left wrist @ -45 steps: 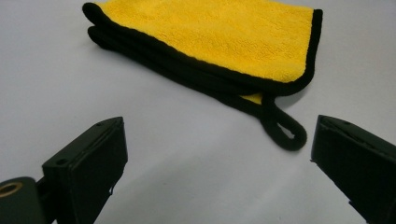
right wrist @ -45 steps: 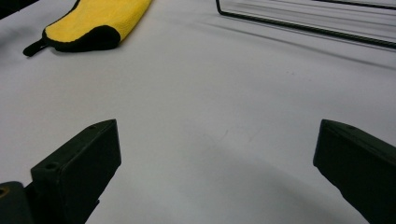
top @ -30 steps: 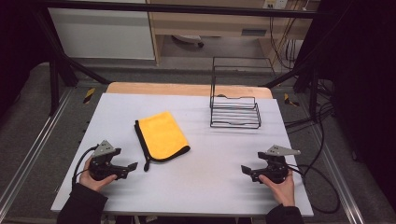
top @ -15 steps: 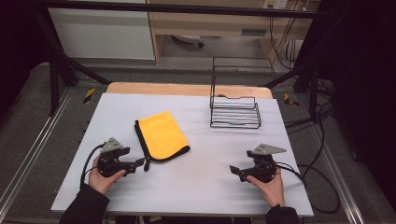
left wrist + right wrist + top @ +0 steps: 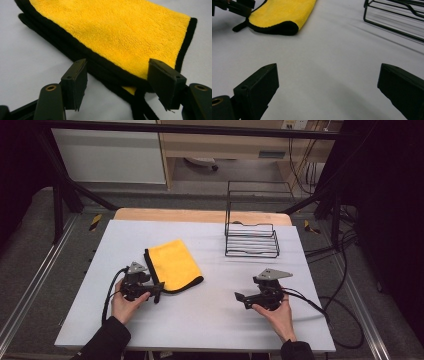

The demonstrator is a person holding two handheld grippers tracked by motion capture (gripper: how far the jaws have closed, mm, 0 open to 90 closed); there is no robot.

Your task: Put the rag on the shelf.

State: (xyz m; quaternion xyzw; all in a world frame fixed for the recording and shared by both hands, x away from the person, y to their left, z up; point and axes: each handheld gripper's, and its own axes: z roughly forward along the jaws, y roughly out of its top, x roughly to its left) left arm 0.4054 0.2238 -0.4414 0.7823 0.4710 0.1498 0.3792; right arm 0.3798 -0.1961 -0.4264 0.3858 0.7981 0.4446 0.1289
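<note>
left gripper view, open left claw (image 5: pixel 117 82) astride yellow cloth (image 5: pixel 120 35) corner, cloth's far edge cut off

Fleecy cloth on a matt table

The yellow cloth (image 5: pixel 120 37) is fuzzy fleece with black trim; the table (image 5: pixel 200 320) is smooth, matt white; the rack (image 5: pixel 251 240) is thin black wire.

Bare table (image 5: pixel 210 315) betw. grippers (rack (image 5: pixel 251 240) far)
</note>
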